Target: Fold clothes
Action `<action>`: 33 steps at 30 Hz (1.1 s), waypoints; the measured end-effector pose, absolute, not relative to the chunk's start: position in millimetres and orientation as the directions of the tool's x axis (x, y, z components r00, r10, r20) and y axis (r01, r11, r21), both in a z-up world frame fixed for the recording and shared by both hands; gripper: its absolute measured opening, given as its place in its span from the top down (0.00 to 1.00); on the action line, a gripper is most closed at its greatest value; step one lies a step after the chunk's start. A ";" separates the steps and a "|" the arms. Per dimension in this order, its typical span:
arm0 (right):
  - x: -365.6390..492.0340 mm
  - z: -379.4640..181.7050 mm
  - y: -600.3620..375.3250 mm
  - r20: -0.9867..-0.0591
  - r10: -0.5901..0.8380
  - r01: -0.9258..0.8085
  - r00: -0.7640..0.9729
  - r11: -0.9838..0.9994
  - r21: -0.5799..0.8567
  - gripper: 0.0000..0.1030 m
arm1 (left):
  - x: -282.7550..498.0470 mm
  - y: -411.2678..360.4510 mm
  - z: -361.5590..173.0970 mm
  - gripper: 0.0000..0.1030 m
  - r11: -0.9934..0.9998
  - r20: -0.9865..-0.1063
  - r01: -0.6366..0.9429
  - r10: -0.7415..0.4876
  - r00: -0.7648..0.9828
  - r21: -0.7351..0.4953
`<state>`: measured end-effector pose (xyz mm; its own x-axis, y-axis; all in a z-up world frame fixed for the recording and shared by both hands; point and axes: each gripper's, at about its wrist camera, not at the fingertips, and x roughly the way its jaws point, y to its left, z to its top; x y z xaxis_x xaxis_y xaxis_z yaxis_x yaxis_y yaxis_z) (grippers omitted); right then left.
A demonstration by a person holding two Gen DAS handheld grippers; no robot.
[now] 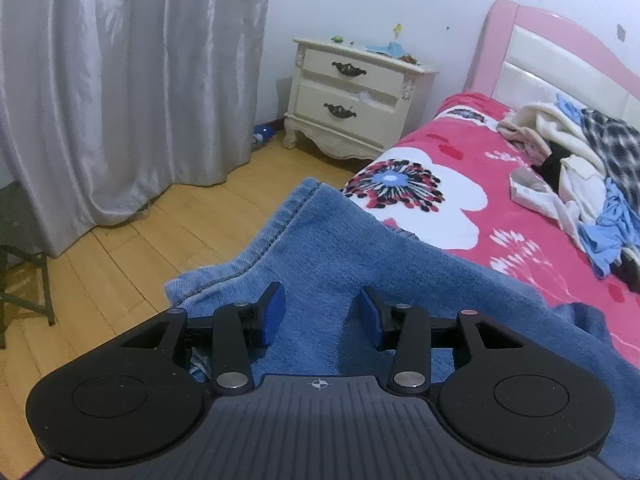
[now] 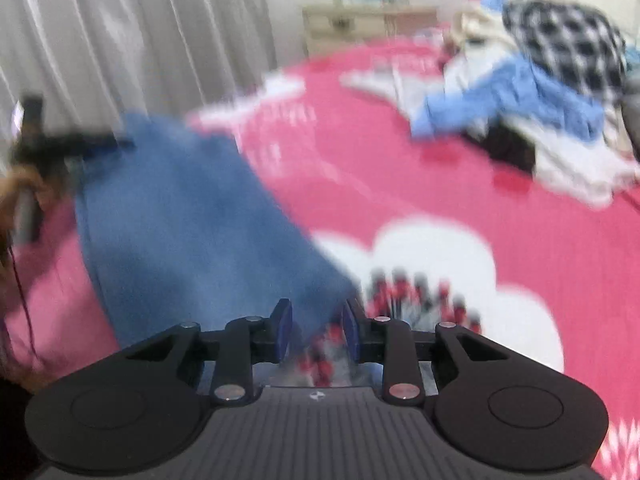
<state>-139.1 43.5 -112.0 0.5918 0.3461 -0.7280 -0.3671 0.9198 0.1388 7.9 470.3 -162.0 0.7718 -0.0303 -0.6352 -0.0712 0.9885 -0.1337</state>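
Jeans (image 1: pixel 360 248) beneath left hand-held gripper (image 1: pixel 320 316), between parted fingers.

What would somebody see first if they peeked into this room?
Probably the bright pink flowered blanket covering the bed, with blue jeans spread over its near edge under the open left gripper. Next, the jumbled pile of clothes by the pink headboard, and the cream nightstand beside the grey curtain.
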 end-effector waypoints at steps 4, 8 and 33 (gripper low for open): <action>-118.4 -138.6 43.8 -0.753 0.341 -0.357 0.563 0.922 0.151 0.71 | 7.6 468.3 -161.6 0.55 0.992 -0.639 -0.076 -0.007 0.769 -0.103; -106.1 -147.7 44.8 -0.762 0.327 -0.361 0.559 0.923 0.131 0.69 | 5.2 463.2 -150.9 0.55 0.994 -0.641 -0.104 0.056 0.765 -0.037; -195.5 -153.4 121.8 -0.741 0.522 -0.746 0.423 0.665 0.043 0.72 | 16.3 405.6 -145.5 0.43 0.976 -0.624 0.130 0.008 0.781 0.175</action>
